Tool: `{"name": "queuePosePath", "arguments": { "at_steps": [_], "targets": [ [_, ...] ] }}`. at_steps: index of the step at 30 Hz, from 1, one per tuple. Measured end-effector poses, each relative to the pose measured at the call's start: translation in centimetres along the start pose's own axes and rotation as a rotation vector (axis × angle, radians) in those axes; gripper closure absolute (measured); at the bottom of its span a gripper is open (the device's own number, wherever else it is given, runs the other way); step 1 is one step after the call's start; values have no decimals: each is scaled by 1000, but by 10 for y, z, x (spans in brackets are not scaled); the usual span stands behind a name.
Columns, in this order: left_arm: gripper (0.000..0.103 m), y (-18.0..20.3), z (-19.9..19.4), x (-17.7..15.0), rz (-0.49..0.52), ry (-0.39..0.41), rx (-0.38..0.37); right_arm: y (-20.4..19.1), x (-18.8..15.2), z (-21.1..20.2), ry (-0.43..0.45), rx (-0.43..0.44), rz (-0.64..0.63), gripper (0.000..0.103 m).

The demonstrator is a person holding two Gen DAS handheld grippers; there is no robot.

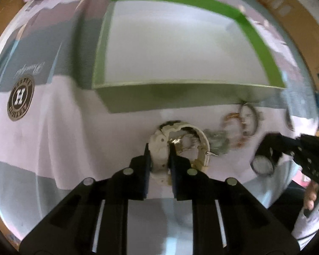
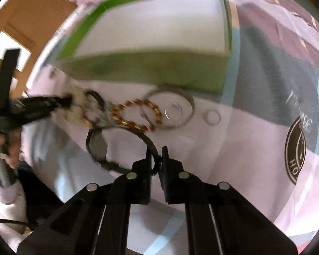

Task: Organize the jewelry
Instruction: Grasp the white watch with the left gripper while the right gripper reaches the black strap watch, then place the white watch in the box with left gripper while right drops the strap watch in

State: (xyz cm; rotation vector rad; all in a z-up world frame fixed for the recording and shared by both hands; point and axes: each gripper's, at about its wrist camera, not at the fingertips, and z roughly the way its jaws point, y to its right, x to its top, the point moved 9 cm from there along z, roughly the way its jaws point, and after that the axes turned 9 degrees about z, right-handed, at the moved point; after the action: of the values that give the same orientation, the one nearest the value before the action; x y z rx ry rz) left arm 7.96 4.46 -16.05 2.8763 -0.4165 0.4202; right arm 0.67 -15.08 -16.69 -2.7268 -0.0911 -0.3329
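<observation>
The left gripper (image 1: 159,148) is clenched on the band of a white watch (image 1: 178,144), and the right gripper (image 2: 157,159) is closed on the strap of a dark watch (image 2: 100,146). Both watches lie on the pale cloth (image 1: 53,131), on the near side of the green box (image 1: 176,97), whose open white floor lies straight ahead of, and beyond, both grippers. The coming move is judged to turn on that relation: each watch has to be carried up over the near wall and forward into the box. The white watch sits near the middle of that wall, so the left gripper appears the nearer one, though only slightly. The dark watch's strap curves from the right gripper's fingers away to the left, its long axis roughly parallel to the box wall.

Between the two watches, a gold chain bracelet (image 2: 136,114), a silver bangle (image 2: 172,110) and a small clear ring (image 2: 212,117) are left on the cloth just short of the box (all blurred).

The dark watch's face and the right gripper are shown at the right edge of the left wrist view. The bracelet's twisted links, the ring and the pinched strap are clear only in the right wrist view. The white watch's cracked, worn band is seen only from the left.
</observation>
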Motion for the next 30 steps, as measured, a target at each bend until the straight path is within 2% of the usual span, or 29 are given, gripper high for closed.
{"name": "queuePosePath", "arguments": {
  "at_steps": [1, 3, 6, 8, 10, 11, 12, 14, 15, 16, 17, 20, 22, 24, 26, 27, 29, 30],
  "targets": [
    [88, 2, -3, 3, 9, 12, -20, -2, 2, -9, 19, 37, 4, 94],
    [87, 7, -9, 6, 21, 32, -53, -5, 12, -18, 49, 50, -1, 94],
    [87, 1, -1, -3, 41, 7, 33, -1, 13, -20, 59, 20, -9, 94],
    [87, -2, 4, -5, 29, -20, 35, 3, 15, -11, 49, -40, -7, 94],
    [86, -6, 3, -8, 32, -17, 70, 4, 11, -4, 40, -90, -19, 94],
    [82, -8, 4, -6, 36, -11, 89, 2, 15, 0, 36, -97, -22, 94],
    [74, -9, 2, -5, 38, -6, 96, 0, 15, 1, 37, -113, -25, 94],
    [62, -7, 0, -5, 32, 2, 91, 6, 20, 4, 51, -159, -37, 91],
    [62, -8, 1, -5, 33, 0, 99, 8, 21, 3, 57, -175, -34, 86],
    [62, -8, -4, -10, 32, -5, 105, 9, 22, 1, 62, -184, -33, 76],
    [62, -9, -5, -13, 28, -12, 110, 11, 22, 1, 68, -199, -37, 72],
    [60, -9, 2, -15, 20, -34, 120, 13, 24, 2, 75, -219, -49, 70],
    [57, -9, 7, -17, 23, -56, 129, 8, 26, 6, 69, -216, -55, 62],
    [56, -10, 13, -19, 26, -77, 137, 5, 26, 14, 60, -237, -68, 61],
    [57, -9, 20, -21, 27, -94, 140, 4, 26, 21, 48, -253, -69, 61],
    [69, -10, 21, -22, 21, -98, 138, 6, 25, 25, 38, -260, -67, 61],
    [84, -11, 20, -21, 15, -89, 124, 8, 24, 31, 25, -269, -63, 61],
    [87, -11, 19, -20, 16, -82, 124, 9, 23, 33, 19, -268, -59, 61]
  ]
}}
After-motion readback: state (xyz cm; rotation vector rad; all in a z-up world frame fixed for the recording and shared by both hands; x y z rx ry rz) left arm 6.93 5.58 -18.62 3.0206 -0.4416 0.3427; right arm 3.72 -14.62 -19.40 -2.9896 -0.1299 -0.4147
